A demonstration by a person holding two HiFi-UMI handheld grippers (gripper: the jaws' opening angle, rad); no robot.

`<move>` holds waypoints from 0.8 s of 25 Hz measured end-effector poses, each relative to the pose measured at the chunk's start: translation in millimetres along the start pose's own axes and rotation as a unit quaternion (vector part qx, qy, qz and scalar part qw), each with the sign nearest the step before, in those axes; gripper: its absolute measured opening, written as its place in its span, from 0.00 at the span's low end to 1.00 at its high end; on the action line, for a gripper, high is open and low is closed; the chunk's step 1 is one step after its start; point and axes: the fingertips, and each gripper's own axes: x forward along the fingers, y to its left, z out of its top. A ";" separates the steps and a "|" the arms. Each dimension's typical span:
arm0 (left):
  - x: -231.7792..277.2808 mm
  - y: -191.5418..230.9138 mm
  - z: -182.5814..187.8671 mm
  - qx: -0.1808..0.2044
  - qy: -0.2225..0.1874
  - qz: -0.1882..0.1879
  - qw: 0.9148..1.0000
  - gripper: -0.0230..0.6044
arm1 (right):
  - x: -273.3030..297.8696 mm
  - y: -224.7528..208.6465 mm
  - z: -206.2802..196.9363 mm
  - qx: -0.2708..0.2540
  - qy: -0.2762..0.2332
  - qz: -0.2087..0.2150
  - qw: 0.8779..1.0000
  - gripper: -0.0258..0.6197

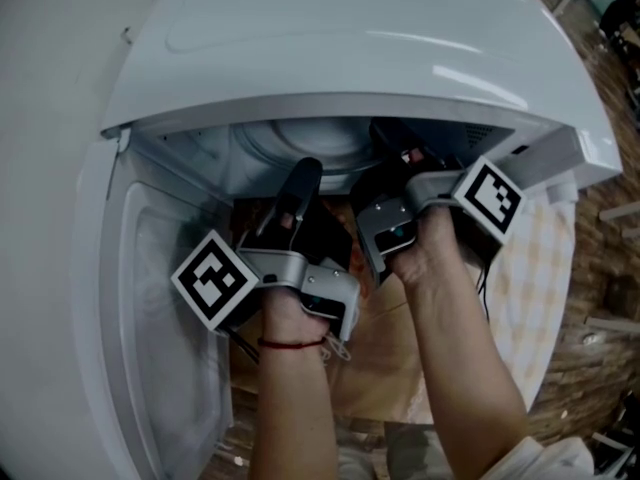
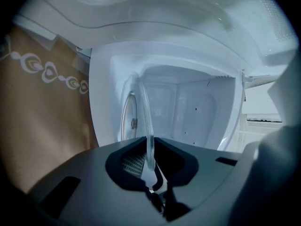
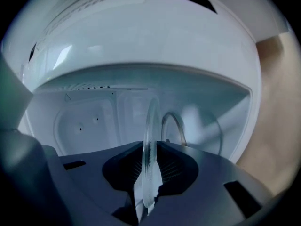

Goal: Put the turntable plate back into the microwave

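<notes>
glass turntable plate point(image 3: 149, 164) edge-on in right gripper point(image 3: 146, 199), microwave cavity point(image 3: 89, 121) beyond

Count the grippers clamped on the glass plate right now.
2. The left gripper pinches the rim of the glass plate, seen edge-on between its jaws; the right gripper pinches the rim likewise. Both reach into the open microwave.

The white microwave point(image 1: 350, 38) stands on a support whose top is hidden under cloth. A tan cloth point(image 1: 385, 368) shows at the front edge, below the oven's open mouth. A pale yellow checked cloth point(image 1: 540, 278) lies under its right side. In the left gripper view the tan cloth bears a white looped ornament. Wooden floor point(image 1: 590, 318) shows beyond the right edge.
</notes>
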 end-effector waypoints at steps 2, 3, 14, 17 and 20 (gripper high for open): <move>0.6 2.7 -1.3 -0.004 0.000 0.003 1.000 0.11 | -0.5 3.7 -0.2 -0.013 0.005 0.005 1.000 0.22; 1.2 4.2 -2.4 -0.008 -0.001 0.004 1.000 0.11 | -0.3 5.0 -1.4 -0.017 0.013 0.009 1.000 0.27; -1.0 11.8 -2.9 -0.027 -0.019 0.013 0.999 0.10 | -27.6 -0.9 -34.1 -0.065 0.104 -0.023 0.992 0.31; -1.3 10.6 -1.9 -0.031 -0.022 0.011 0.999 0.10 | -35.7 -7.2 -35.7 -0.073 0.120 -0.041 0.989 0.25; -1.7 10.9 -1.3 -0.034 -0.020 0.009 0.999 0.10 | -38.6 -11.5 -35.9 -0.090 0.120 -0.057 0.987 0.15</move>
